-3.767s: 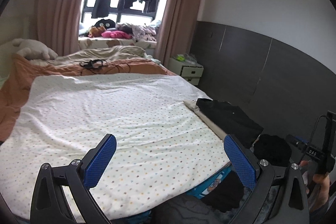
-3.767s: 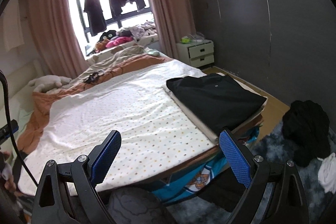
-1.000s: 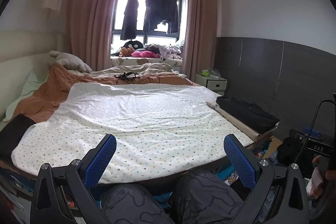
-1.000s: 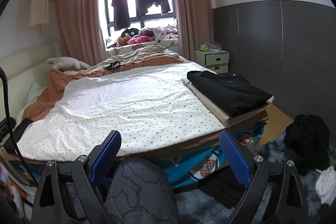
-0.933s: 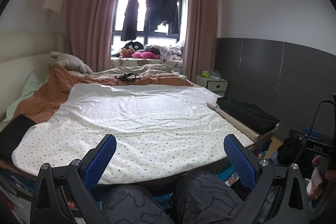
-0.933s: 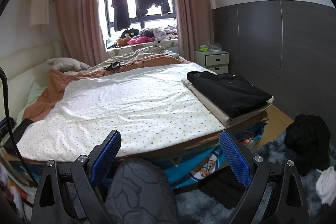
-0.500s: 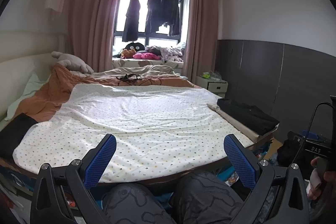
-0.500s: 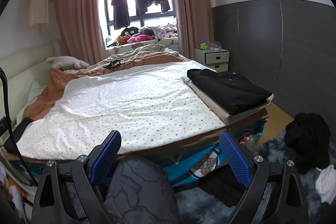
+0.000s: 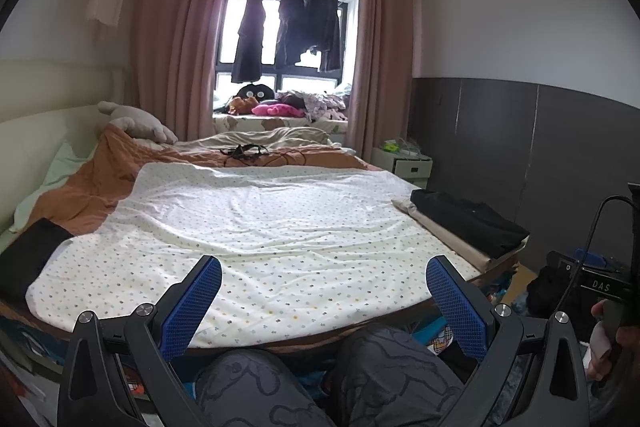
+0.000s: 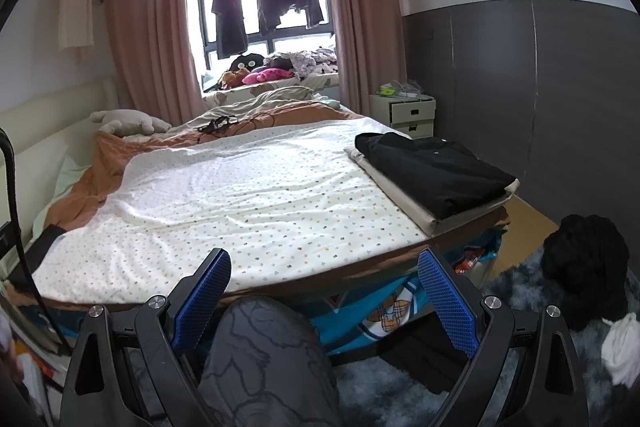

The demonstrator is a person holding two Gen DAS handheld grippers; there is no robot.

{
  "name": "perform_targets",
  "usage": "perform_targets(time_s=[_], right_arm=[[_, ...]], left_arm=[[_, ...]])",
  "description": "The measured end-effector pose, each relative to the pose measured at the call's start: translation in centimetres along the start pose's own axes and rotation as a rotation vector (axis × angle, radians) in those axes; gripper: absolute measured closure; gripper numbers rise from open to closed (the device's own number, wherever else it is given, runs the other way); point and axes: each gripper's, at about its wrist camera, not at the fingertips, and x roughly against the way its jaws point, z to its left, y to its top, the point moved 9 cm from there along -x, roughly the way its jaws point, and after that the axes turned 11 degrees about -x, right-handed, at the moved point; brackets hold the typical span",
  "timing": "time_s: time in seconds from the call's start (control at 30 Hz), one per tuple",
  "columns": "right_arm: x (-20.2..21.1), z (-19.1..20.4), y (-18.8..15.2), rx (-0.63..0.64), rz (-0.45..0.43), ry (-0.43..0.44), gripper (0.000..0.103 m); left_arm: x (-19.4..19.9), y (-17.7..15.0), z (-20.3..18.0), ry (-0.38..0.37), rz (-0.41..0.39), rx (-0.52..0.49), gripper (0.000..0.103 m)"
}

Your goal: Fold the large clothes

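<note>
Both grippers idle at the foot of the bed, between garments.

Left wrist view: the left hand-held gripper (image 9: 323,277) hangs spread and empty over the bed (image 9: 280,227), probably cleared as folding surface. Right wrist view: the right hand-held gripper (image 10: 325,275) is likewise spread; the folded black garment (image 10: 434,169) sits at the bed's right edge, out of the way, and a black clothes heap (image 10: 586,255) waits on the floor beyond it.

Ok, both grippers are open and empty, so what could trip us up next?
The folded black garment sits at the bed's right edge; a nudge could push it off. The black pile lies on the floor rug, so reaching it means stretching past the bed corner. The right gripper and left gripper hold nothing.
</note>
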Motion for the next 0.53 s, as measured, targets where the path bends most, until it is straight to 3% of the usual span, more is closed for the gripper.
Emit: perform_targets(time_s=[0.53], right_arm=[[-0.06,-0.28,-0.25,-0.009,0.006,-0.006,0.008]], left_arm=[[-0.14,-0.24,0.02,-0.001,-0.003,-0.007,0.000]])
